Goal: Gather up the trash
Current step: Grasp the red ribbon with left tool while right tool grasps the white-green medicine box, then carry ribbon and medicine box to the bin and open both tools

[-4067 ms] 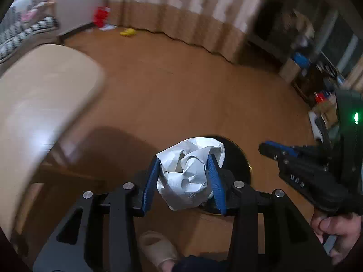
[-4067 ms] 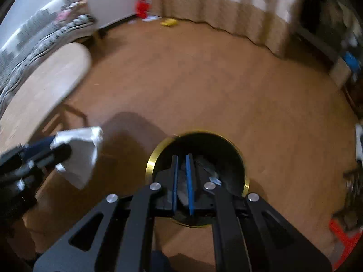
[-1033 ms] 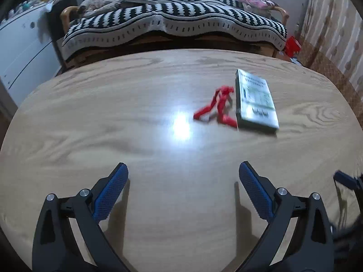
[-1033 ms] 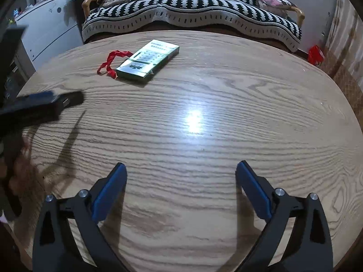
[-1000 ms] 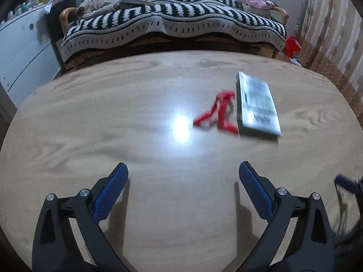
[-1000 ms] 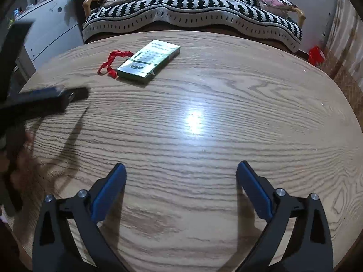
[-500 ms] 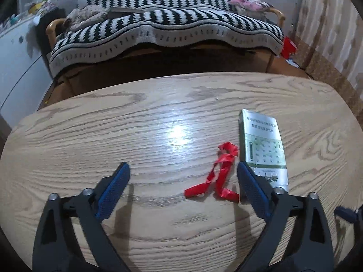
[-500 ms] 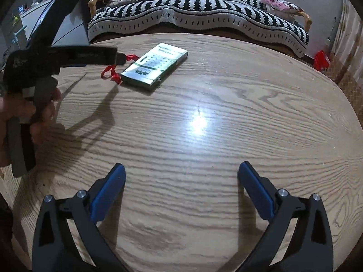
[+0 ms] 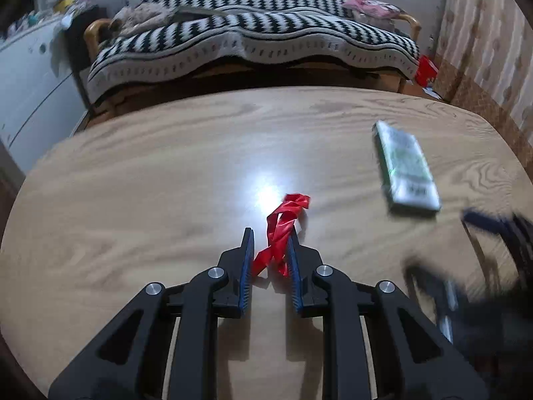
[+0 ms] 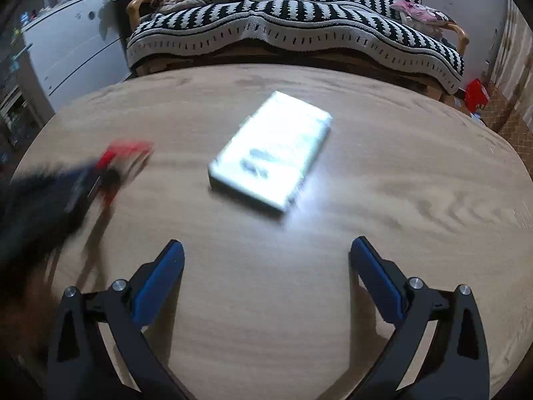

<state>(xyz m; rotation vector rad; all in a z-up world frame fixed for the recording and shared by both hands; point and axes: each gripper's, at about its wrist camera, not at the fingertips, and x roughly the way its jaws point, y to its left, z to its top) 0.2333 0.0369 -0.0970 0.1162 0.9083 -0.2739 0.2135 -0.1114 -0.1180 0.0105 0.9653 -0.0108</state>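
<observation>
Half a second on, left gripper (image 9: 270,253) jaws have narrowed around the red ribbon (image 9: 283,230); right gripper (image 10: 266,266) jaws wide.

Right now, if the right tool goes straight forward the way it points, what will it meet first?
Probably the flat white box lying on the wooden table. It sits ahead, roughly between the open right tool's pads; nothing lies before it. The picture is blurred, so depth is uncertain.

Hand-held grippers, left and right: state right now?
Left hand-held gripper: closed on the red ribbon.
Right hand-held gripper: open, empty, facing the flat box.
</observation>
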